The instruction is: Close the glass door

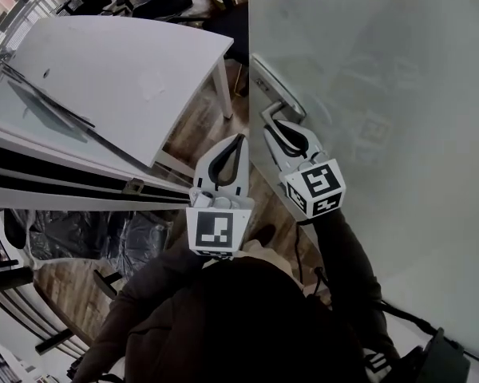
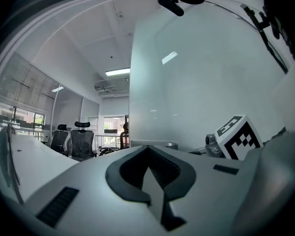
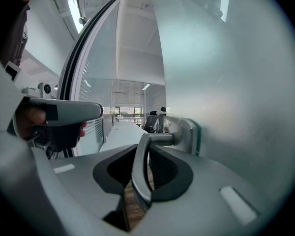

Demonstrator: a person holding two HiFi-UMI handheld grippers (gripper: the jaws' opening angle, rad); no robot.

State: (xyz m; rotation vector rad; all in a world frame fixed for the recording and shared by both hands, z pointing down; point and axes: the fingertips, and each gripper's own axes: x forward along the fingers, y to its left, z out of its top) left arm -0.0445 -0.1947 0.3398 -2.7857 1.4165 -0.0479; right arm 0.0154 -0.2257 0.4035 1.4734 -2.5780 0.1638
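Observation:
The frosted glass door point(image 1: 383, 94) fills the right side of the head view, with its metal lever handle point(image 1: 281, 106) on the near edge. My right gripper point(image 1: 273, 126) is shut on that handle. In the right gripper view the curved lever point(image 3: 141, 173) runs down between the jaws from its mounting plate point(image 3: 189, 134) on the door point(image 3: 226, 82). My left gripper point(image 1: 240, 139) hangs just left of the right one, shut and holding nothing. In the left gripper view its tips point(image 2: 148, 147) meet in front of the door panel point(image 2: 201, 82).
A white table point(image 1: 120, 78) stands left of the door, its leg near the door edge. Black office chairs point(image 1: 156, 2) sit beyond it. Dark bags point(image 1: 104, 238) lie on the wooden floor at lower left. A glass partition with blinds point(image 3: 96, 82) runs along the left.

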